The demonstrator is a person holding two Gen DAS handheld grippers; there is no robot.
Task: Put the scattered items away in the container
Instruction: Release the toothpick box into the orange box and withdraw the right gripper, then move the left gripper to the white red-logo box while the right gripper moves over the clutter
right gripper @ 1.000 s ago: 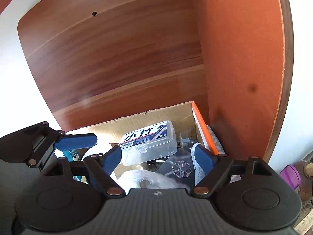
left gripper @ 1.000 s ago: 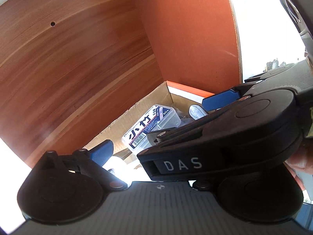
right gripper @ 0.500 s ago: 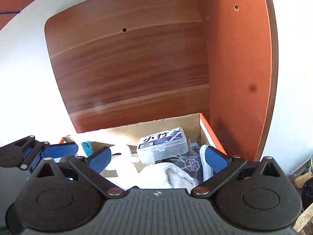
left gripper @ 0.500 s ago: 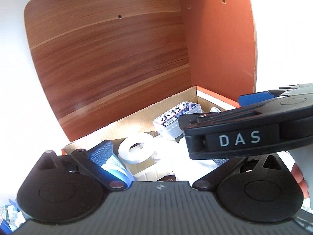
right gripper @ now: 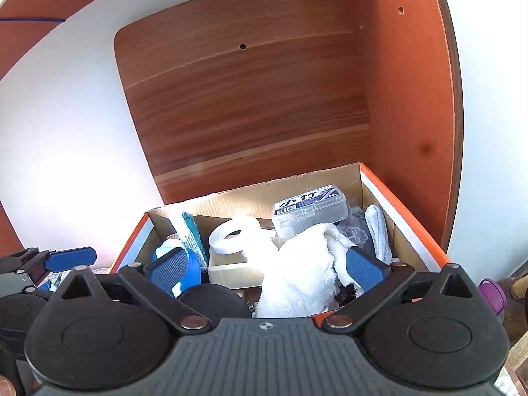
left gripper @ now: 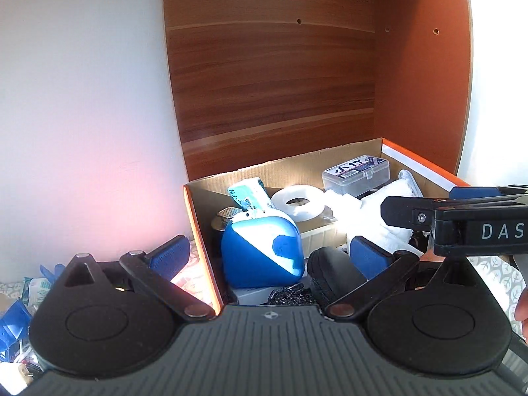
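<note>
Right wrist view: I've pulled both empty grippers back, left gripper (left gripper: 269, 257) and right gripper (right gripper: 267, 267) spread apart, leaving the white towel (right gripper: 297, 270) inside the cardboard box (right gripper: 406, 227). Packets (left gripper: 19, 300) beside the box, perhaps wipes, seem next.

The orange-rimmed cardboard box (right gripper: 404, 211) sits open against a wooden panel, crowded with a rumpled white towel (right gripper: 303, 270), a white tape roll (right gripper: 237, 236), a clear lidded plastic case (right gripper: 312, 211) at the back and a blue-and-white rounded case (left gripper: 262, 252) near its left wall.
</note>
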